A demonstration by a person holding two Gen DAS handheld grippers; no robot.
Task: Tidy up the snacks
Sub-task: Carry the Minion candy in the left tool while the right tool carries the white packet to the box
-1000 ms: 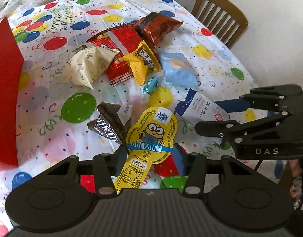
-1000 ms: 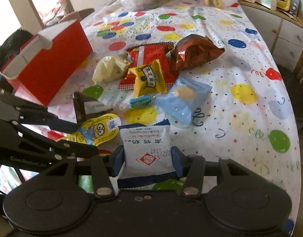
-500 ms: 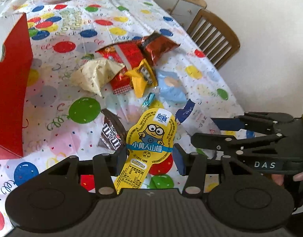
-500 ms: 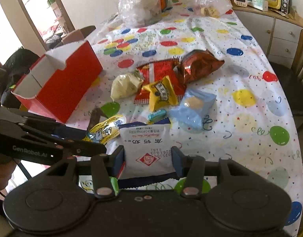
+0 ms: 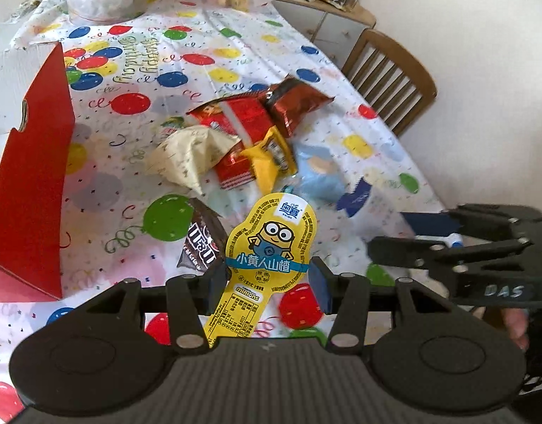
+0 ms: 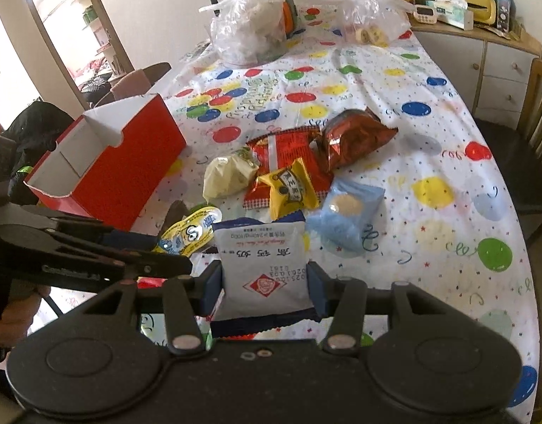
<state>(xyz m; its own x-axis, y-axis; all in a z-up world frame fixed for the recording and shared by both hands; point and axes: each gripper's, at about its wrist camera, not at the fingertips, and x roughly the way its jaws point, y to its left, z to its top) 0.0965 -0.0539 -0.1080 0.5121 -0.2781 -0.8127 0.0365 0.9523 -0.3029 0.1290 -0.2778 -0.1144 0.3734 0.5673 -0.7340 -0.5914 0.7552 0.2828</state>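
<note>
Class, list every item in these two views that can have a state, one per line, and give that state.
left gripper: shut on the yellow Minions snack, lifted
right gripper: shut on the white milk pouch, lifted
yellow Minions snack: held, sealed
white milk pouch: held, sealed
red box: open on top, seemingly empty
M&M's bag: lying on the table
brown foil bag: lying, puffed
cream bag: lying, crumpled

Count, snack packets: eight in all.
- one yellow Minions packet
- one white-and-blue milk packet
- one M&M's bag
- one cream bag
- one red packet
- one yellow packet
- one brown foil bag
- one pale blue packet

Red boxes: one.
Clear plastic bags: two.
Tongs: two.
</note>
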